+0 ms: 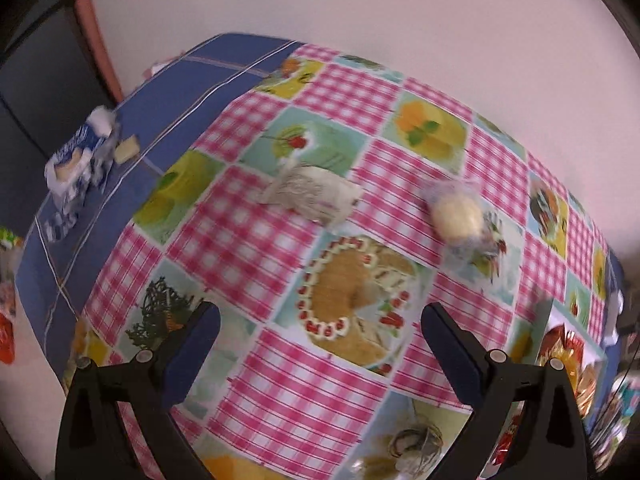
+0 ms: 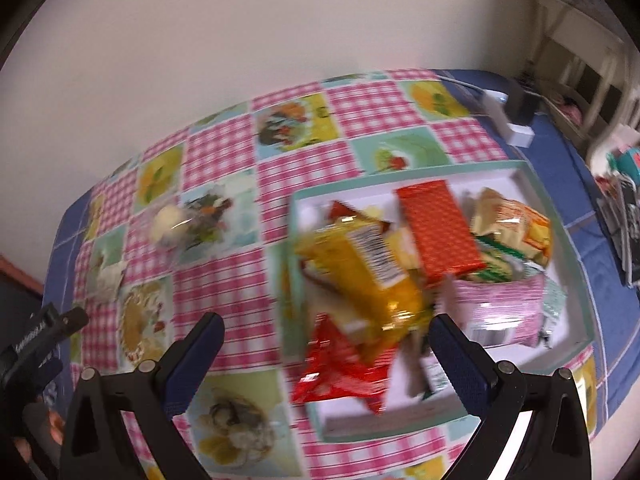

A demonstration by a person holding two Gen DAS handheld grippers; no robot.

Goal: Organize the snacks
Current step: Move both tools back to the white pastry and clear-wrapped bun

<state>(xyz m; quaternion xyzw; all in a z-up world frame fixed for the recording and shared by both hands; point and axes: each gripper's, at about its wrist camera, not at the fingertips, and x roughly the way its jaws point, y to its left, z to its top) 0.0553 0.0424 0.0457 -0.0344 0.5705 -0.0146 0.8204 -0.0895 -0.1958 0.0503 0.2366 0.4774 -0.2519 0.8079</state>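
Note:
In the left wrist view, my left gripper [image 1: 320, 320] is open and empty above the patterned tablecloth. Ahead of it lie a flat pale wrapped snack [image 1: 316, 194] and a round cream bun in clear wrap [image 1: 456, 214]. In the right wrist view, my right gripper [image 2: 326, 332] is open and empty above the near left corner of a white tray [image 2: 520, 178]. The tray holds a yellow packet [image 2: 360, 276], a red packet [image 2: 344, 376], an orange-red box [image 2: 438, 228], a pink packet [image 2: 500, 308] and a beige-orange packet [image 2: 516, 220]. The bun [image 2: 170, 220] and the pale snack [image 2: 106, 276] lie left of the tray.
A blue-white torn wrapper [image 1: 78, 160] and a small yellow piece [image 1: 127, 148] lie at the table's far left. A white box with a dark object [image 2: 516, 118] stands at the far right corner. Magazines [image 2: 624, 208] lie right of the table. The left gripper's body [image 2: 36, 352] shows at lower left.

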